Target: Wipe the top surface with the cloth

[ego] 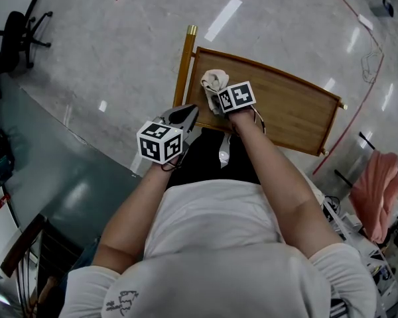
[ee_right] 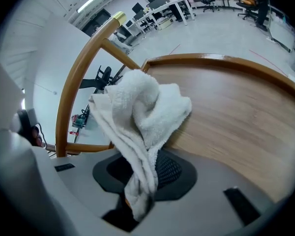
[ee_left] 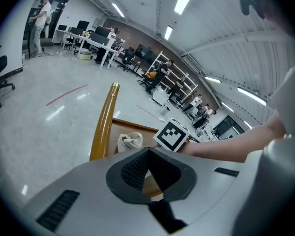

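The right hand-held gripper [ee_right: 142,178] is clamped on the lower tail of the cloth [ee_right: 142,112], which stands bunched over the desk's [ee_right: 236,117] near-left corner, just beside the rail [ee_right: 73,82]. Whether it touches the wood, I cannot tell. The left hand-held gripper [ee_left: 146,161] is closed on nothing, hovering off that edge.

Risks: only a thin tail is pinched, so drag may pull it free. The raised rim or rail may snag it. A bunched wad would likely miss corners.
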The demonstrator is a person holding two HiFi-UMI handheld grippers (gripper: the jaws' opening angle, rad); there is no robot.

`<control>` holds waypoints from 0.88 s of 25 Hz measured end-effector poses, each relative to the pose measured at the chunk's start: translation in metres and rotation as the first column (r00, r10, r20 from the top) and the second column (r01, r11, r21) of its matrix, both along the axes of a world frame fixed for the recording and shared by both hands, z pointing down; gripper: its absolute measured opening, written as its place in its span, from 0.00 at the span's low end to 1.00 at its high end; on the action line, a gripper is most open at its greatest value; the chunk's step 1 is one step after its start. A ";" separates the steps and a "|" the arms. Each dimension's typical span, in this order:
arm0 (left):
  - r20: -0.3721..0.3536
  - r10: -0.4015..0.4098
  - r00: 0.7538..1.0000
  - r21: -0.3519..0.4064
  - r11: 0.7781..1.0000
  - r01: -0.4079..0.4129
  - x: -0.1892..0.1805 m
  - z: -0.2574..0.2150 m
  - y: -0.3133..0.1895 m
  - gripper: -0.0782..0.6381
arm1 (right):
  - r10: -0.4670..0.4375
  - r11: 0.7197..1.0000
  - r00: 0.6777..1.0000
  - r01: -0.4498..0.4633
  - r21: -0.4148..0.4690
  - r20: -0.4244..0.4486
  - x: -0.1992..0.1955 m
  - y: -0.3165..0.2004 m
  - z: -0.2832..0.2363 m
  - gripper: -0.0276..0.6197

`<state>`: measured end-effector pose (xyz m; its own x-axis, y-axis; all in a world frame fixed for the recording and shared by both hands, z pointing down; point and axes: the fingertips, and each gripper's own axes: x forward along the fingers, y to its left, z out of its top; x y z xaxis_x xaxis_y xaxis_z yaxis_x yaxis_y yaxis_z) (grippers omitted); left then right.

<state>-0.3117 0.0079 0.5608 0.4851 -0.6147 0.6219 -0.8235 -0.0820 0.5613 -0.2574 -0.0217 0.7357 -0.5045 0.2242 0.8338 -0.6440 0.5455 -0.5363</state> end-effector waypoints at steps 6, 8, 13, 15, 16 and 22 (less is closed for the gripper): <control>-0.015 0.044 0.999 0.021 0.999 -0.043 0.014 -0.009 0.000 0.12 | 0.039 0.998 0.992 -0.044 0.039 0.121 0.008 0.000 -0.041 0.20; -0.018 0.062 0.998 0.038 0.997 -0.061 0.022 -0.016 -0.001 0.12 | 0.046 0.994 0.985 -0.061 0.091 0.164 0.019 -0.002 -0.064 0.20; -0.075 0.117 0.990 0.161 0.981 -0.104 0.058 -0.058 0.001 0.12 | 0.018 0.972 0.960 -0.083 0.221 0.280 0.063 0.013 -0.128 0.20; -0.084 0.148 0.985 0.205 0.970 -0.129 0.079 -0.073 0.004 0.12 | 0.021 0.962 0.951 -0.103 0.252 0.309 0.089 0.022 -0.152 0.20; -0.075 0.153 0.985 0.214 0.968 -0.134 0.090 -0.079 0.008 0.12 | 0.027 0.958 0.946 -0.117 0.263 0.323 0.104 0.028 -0.163 0.20; 0.033 0.182 0.983 0.285 0.941 -0.184 0.171 -0.121 0.041 0.12 | 0.040 0.900 0.915 -0.208 0.384 0.402 0.191 0.068 -0.232 0.20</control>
